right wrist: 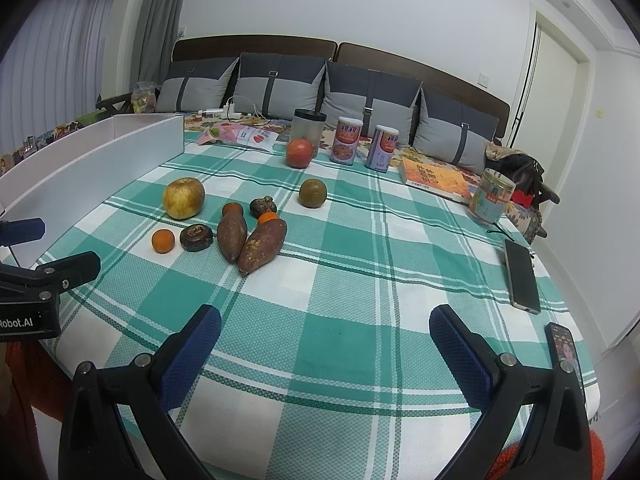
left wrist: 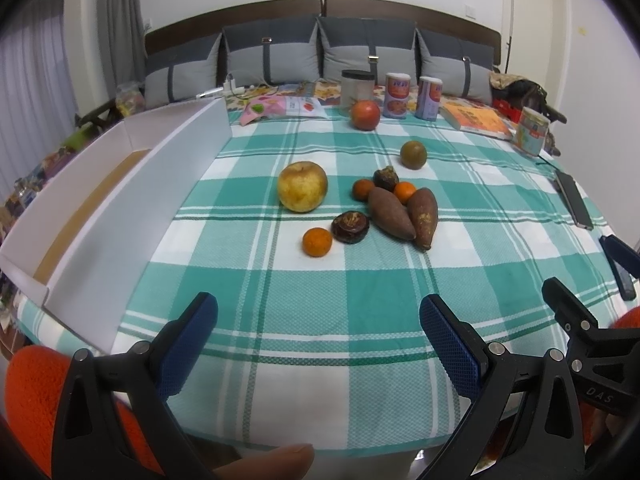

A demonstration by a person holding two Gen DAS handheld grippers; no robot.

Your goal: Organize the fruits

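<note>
The left gripper (left wrist: 318,312) hangs wide open over the green plaid tablecloth (left wrist: 320,320), well short of the fruit: a yellow apple (left wrist: 303,186), a mandarin (left wrist: 317,241), two sweet potatoes (left wrist: 404,212); a white box (left wrist: 132,200) stands left

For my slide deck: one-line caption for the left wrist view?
Open left gripper faces scattered fruit, including a yellow apple, beside a white box.

Rear small orange (right wrist: 267,218) half hidden behind sweet potato (right wrist: 262,245), can labels (right wrist: 346,142) unreadable
</note>
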